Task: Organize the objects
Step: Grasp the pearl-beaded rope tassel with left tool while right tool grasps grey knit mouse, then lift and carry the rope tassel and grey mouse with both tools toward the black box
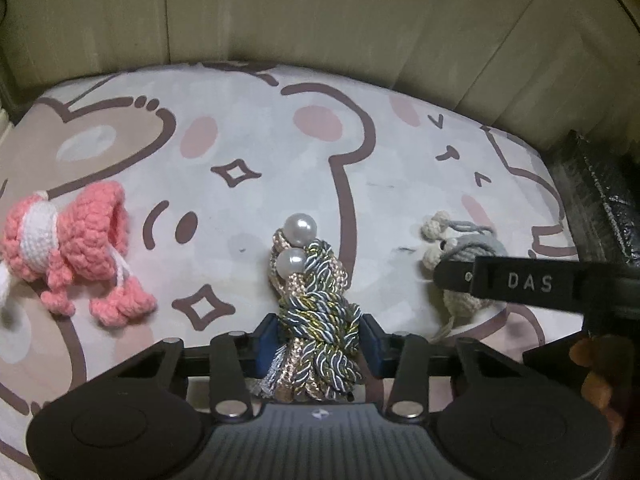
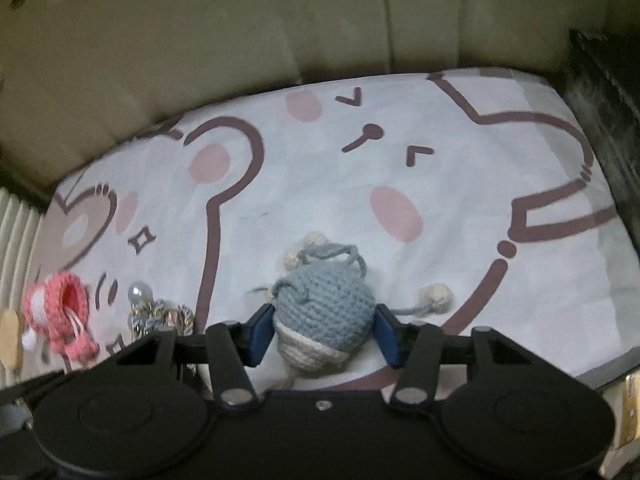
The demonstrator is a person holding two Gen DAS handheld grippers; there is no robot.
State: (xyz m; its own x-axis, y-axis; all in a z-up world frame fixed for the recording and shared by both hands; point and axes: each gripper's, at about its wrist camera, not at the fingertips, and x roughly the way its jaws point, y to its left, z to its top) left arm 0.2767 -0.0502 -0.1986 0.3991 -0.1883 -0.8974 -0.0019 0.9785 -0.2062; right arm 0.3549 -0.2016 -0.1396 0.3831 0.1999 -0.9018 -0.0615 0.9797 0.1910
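Left gripper [image 1: 320, 330] clamps the braided cord ornament [image 1: 318, 312], which lies mid-cloth with its pearls [image 1: 300, 226] pointing away; right gripper [image 2: 324, 330] clamps the blue crocheted toy [image 2: 324, 306] on the cartoon-print cloth [image 2: 440, 160]; pink crocheted toy [image 1: 68, 240] lies apart at left.

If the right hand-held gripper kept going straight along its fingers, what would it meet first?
The right hand-held gripper already has the blue-grey crochet toy between its blue pads, which appear to press its sides. Pushing on would press the toy into the cartoon-print cloth beneath; depth there is hard to judge.
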